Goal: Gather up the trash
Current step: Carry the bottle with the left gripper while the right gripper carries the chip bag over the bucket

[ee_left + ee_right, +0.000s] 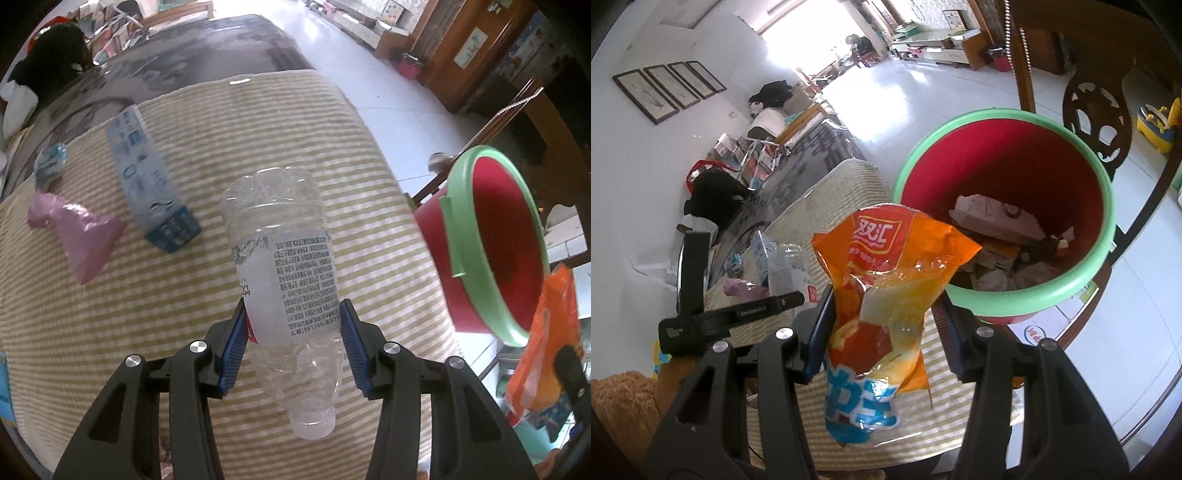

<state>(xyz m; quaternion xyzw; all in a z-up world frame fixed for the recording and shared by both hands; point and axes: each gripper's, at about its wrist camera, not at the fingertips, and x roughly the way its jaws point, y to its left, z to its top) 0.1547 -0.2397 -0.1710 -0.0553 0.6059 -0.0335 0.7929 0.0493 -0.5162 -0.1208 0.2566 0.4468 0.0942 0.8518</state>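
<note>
Your left gripper (pixel 293 326) clamps the clear plastic bottle (pixel 284 273) above the striped mat (pixel 110 332), left of the red bin (pixel 495 240). Your right gripper (pixel 886 321) pinches the orange snack bag (pixel 886 280) near that bin's green rim (pixel 1015 295).

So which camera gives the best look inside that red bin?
The right wrist view: the red bin opens toward it, showing paper trash at the bottom. The left wrist view catches the bin side-on, showing only rim and inner wall.
</note>
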